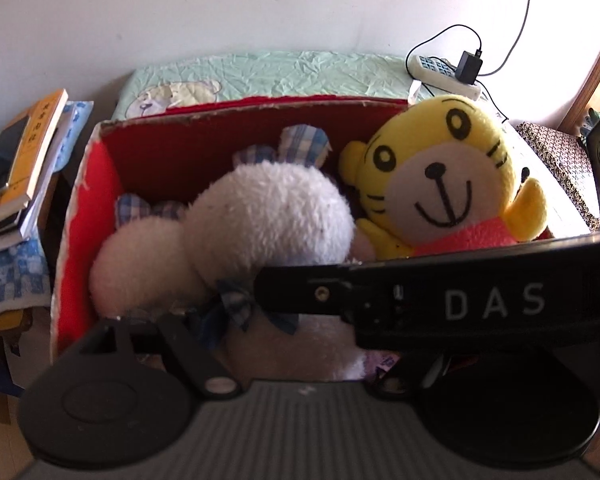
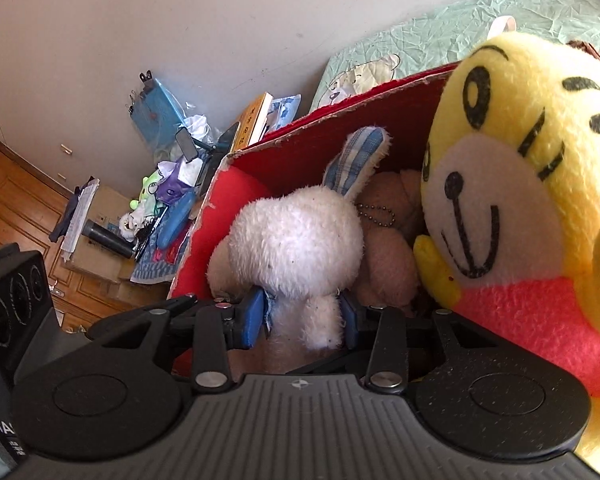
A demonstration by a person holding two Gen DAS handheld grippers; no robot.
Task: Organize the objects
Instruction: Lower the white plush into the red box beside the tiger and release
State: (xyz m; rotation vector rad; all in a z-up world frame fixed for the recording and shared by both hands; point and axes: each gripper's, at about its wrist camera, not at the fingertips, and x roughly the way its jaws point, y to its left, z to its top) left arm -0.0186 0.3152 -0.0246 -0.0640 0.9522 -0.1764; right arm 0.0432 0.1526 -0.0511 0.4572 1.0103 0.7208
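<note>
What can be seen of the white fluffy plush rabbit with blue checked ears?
The white fluffy plush rabbit with blue checked ears sits upright in the red-lined cardboard box, its back to both cameras. It has shaggy pile, a round head, checked fabric ears and a checked bow at the neck. The right gripper clamps its body just below the head between blue pads. A tan plush toy and the yellow tiger plush toy press against it.

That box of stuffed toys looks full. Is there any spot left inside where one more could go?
Little. The red cardboard box has one visible gap in its far left corner, between the red wall and the white plush rabbit. The rest is crowded: the yellow plush tiger fills the right side, and a tan plush toy sits between it and the rabbit.
</note>
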